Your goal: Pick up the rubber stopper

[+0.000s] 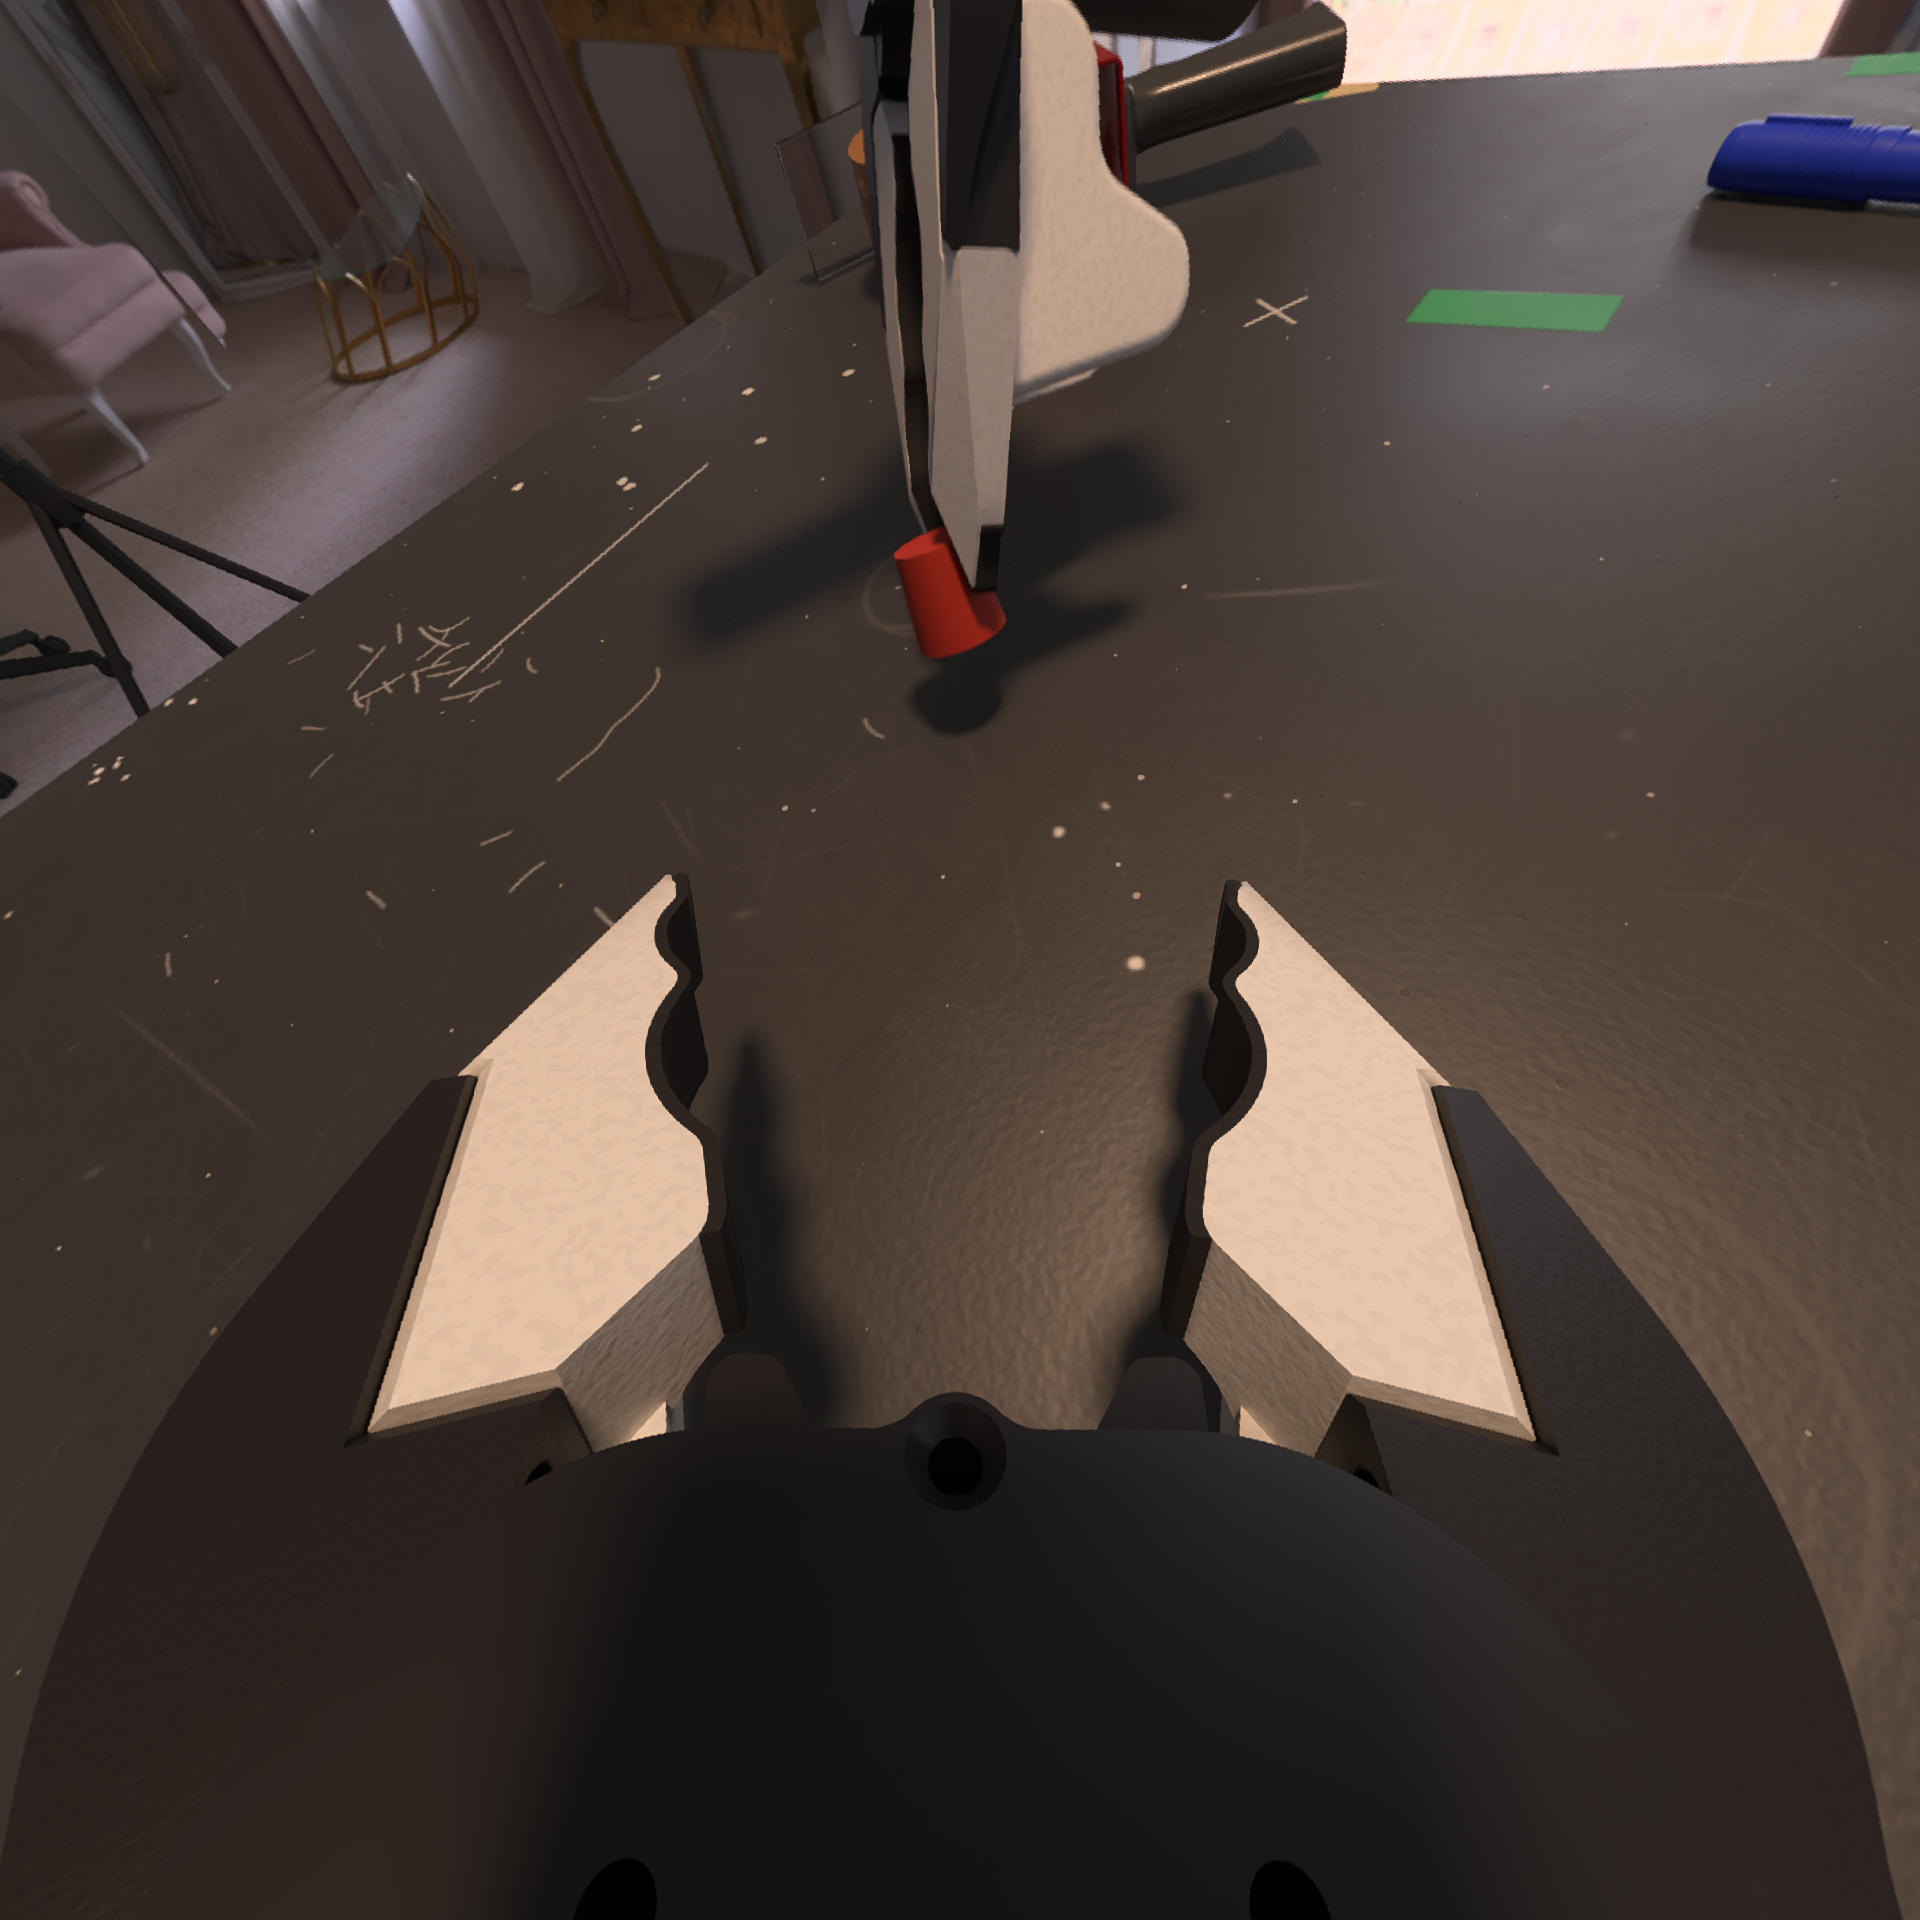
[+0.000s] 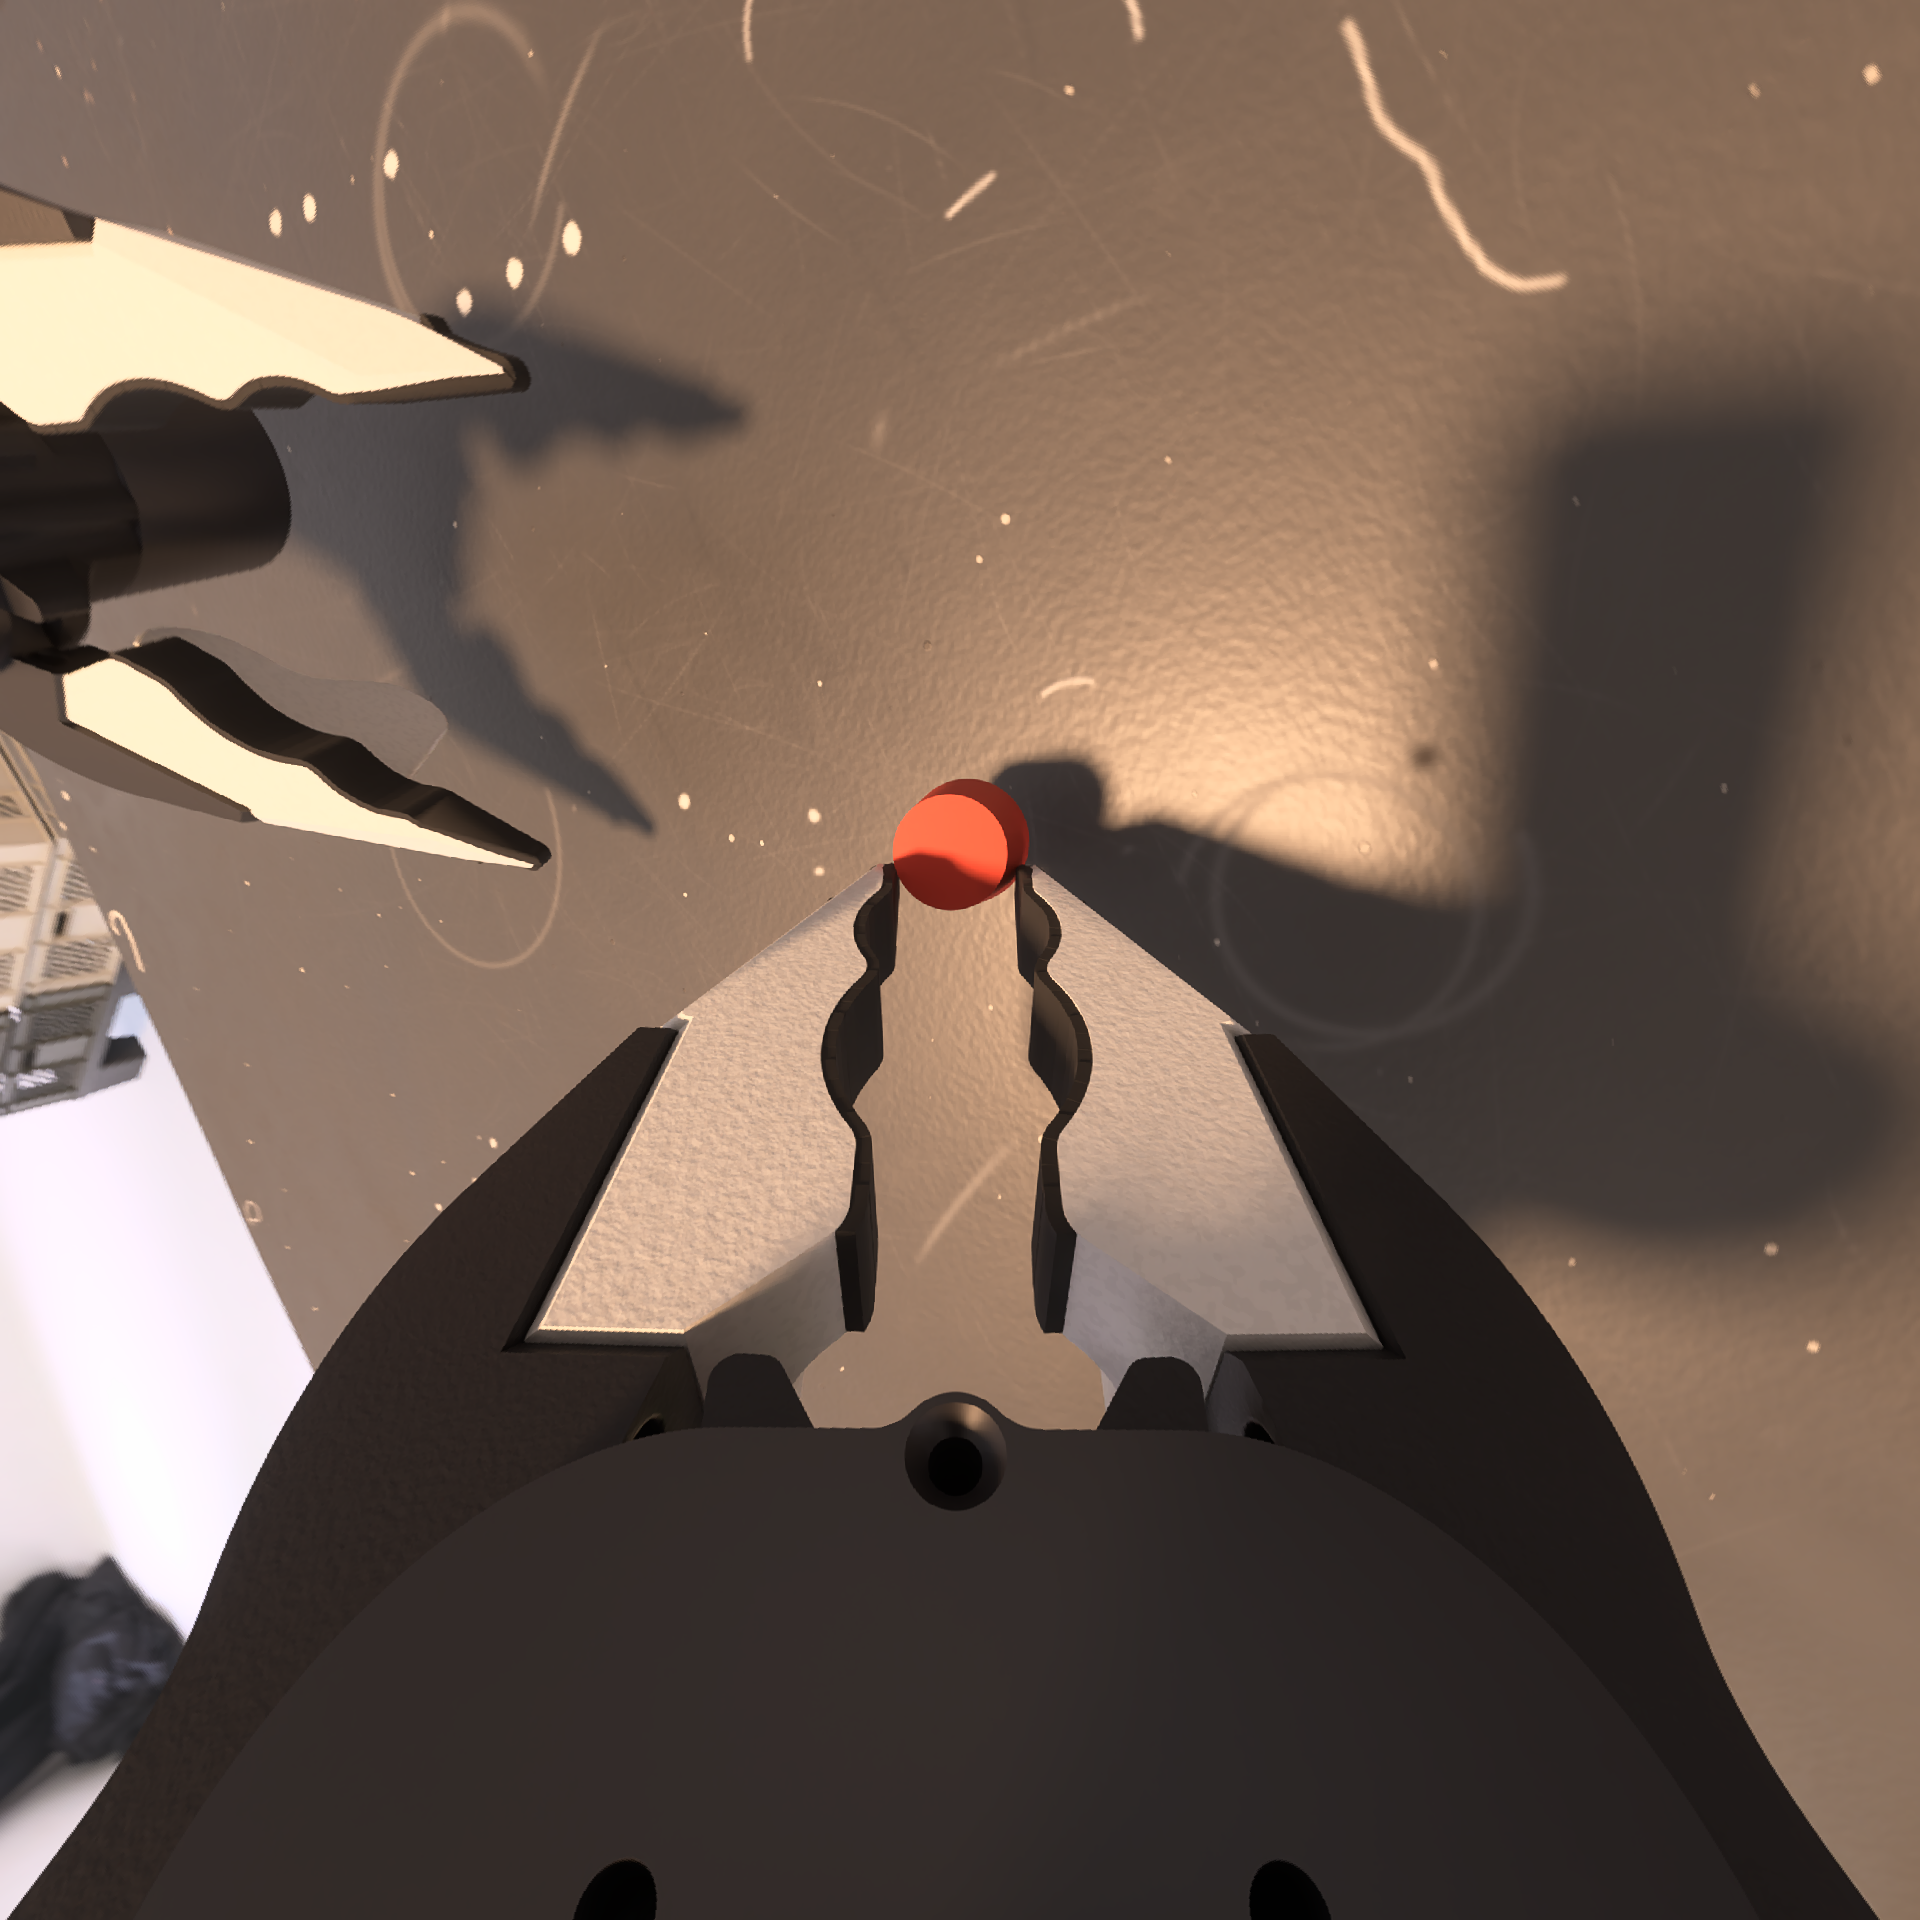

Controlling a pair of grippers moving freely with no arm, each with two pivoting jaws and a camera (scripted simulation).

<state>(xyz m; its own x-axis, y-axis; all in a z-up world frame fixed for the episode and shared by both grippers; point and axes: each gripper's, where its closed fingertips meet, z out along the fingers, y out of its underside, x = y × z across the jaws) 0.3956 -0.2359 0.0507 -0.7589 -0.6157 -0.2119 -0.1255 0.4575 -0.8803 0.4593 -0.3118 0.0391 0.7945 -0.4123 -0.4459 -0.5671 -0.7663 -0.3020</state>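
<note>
The rubber stopper [image 1: 945, 592] is a small red tapered plug. My right gripper [image 1: 961, 566] points down from above and is shut on it at the very fingertips, holding it tilted a little above the dark table [image 1: 1351, 727], with its shadow just below. In the right wrist view the stopper [image 2: 958, 844] shows end-on between the tips of the right gripper [image 2: 956, 878]. My left gripper [image 1: 956, 894] is open and empty, low over the table, nearer than the stopper. It also shows in the right wrist view [image 2: 535, 613], to the stopper's left.
A blue object [image 1: 1813, 161] lies at the far right of the table and a green patch [image 1: 1512, 310] is marked on the top. The table edge [image 1: 364, 582] runs diagonally on the left, with a tripod [image 1: 94, 582] and a chair [image 1: 83, 312] beyond it.
</note>
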